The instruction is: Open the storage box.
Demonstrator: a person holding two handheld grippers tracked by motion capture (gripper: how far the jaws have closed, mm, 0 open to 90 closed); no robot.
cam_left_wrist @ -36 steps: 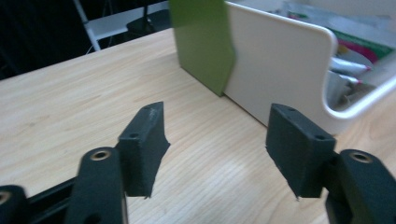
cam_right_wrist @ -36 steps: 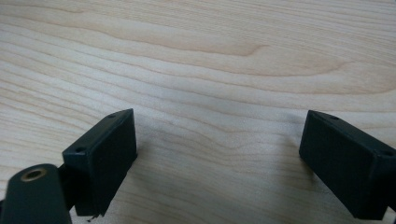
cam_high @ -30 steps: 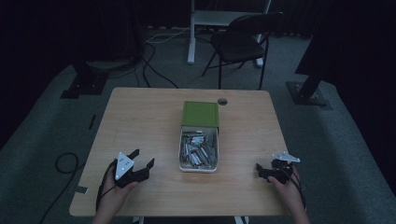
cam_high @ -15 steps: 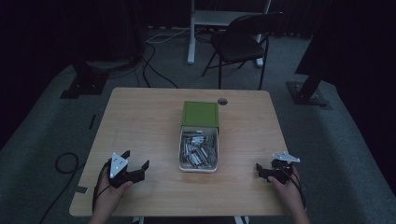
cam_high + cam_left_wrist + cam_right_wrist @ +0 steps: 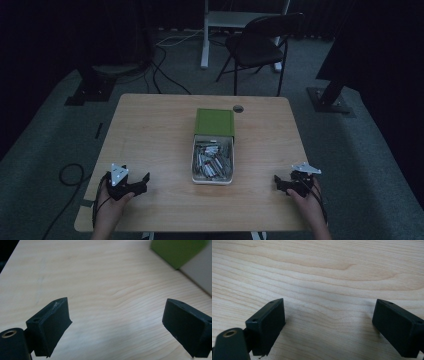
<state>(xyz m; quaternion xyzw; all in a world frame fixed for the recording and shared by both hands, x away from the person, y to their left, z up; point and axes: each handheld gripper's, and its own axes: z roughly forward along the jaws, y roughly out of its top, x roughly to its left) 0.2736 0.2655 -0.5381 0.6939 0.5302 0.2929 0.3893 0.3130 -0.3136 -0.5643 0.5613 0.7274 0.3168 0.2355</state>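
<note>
Both of our tools, the left gripper (image 5: 141, 181) whose jaws have just been opening and the right gripper (image 5: 280, 183), rest released and empty at the near table edge, so nothing is begun with the white tray of small metal parts (image 5: 213, 161) between them, its green lid (image 5: 215, 122) just beyond.

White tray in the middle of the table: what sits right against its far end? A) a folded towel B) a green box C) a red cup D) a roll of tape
B: in the high view the green box butts against the far end of the white tray, which holds a heap of small grey pieces.
</note>
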